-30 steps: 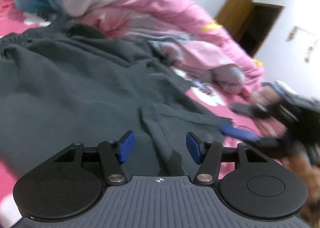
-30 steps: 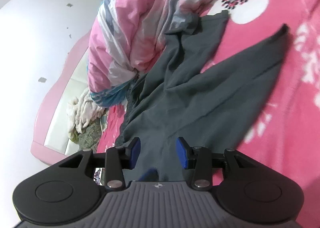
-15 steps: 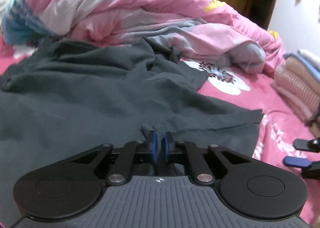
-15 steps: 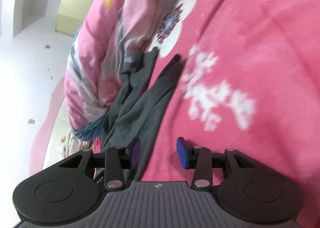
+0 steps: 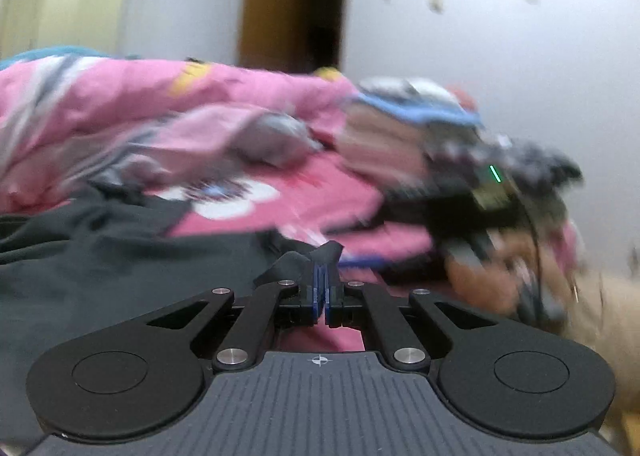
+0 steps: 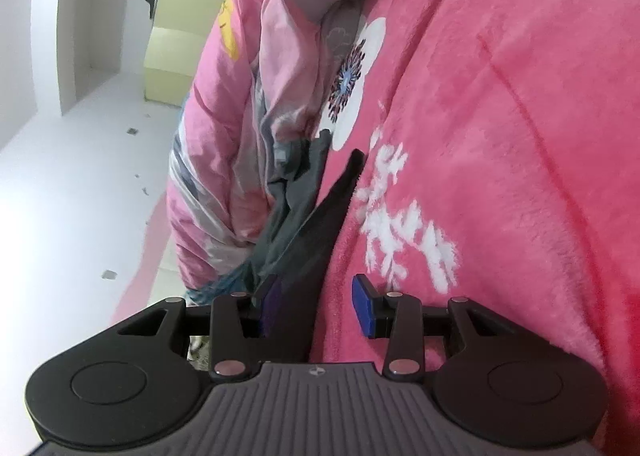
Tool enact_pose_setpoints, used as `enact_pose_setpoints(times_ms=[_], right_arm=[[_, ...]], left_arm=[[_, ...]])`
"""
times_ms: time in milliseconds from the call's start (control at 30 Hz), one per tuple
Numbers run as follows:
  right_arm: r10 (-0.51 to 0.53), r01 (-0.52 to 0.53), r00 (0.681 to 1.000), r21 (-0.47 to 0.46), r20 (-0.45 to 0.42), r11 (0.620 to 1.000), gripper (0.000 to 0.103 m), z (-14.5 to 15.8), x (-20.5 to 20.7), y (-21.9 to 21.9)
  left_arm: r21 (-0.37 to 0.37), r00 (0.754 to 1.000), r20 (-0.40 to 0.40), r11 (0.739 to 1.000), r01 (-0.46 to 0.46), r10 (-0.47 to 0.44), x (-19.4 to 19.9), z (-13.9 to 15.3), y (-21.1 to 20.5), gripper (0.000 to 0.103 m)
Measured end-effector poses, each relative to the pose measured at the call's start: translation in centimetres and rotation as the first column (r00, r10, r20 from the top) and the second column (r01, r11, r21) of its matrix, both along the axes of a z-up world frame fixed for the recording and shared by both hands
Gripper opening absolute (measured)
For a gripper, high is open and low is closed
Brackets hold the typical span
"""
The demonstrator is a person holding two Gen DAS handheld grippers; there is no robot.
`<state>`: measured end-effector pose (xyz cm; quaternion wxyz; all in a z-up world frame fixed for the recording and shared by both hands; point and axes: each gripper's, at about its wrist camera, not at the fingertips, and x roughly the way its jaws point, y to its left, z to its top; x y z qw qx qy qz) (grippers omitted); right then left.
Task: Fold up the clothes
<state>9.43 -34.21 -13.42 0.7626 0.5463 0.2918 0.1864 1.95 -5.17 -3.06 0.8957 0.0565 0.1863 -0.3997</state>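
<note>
Dark garment, mid-fold, on pink bed.
Left tool clamped on a fabric corner at frame centre, lifting it; right tool apart, fabric edge between jaws, ungripped.

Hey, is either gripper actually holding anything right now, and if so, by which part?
The left gripper is shut on a bunched edge of the dark grey garment. The right gripper is open; the garment's edge lies between its fingers, ungripped.

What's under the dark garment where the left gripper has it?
The left gripper is shut on a corner of the dark garment. Beneath and beyond it lies the pink flowered blanket. Anything under the garment's spread body is covered.
</note>
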Motion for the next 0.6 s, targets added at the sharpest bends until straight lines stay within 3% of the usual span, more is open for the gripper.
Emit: enact_pose_setpoints(times_ms=[233,467,600], right_arm=[[-0.017,0.017,1.000,-0.014,0.011,1.000,0.042,0.0,-0.6,-0.7],[-0.015,0.016,1.000,-0.081,0.014,0.997,0.042,0.4,-0.7,-0.2],[-0.013,0.015,1.000,-0.104,0.018,0.994,0.042,0.5,-0.8,0.0]], left_arm=[[0.103,0.995,-0.086,0.993,0.056,-0.047,-0.8,-4.6,-1.2,0.001],[0.174,0.993,-0.044,0.978,0.116,-0.110,-2.9,-5.1,-2.1,0.005],[0.151,0.993,-0.060,0.982,0.112,-0.104,-3.7,-5.1,-1.9,0.005]])
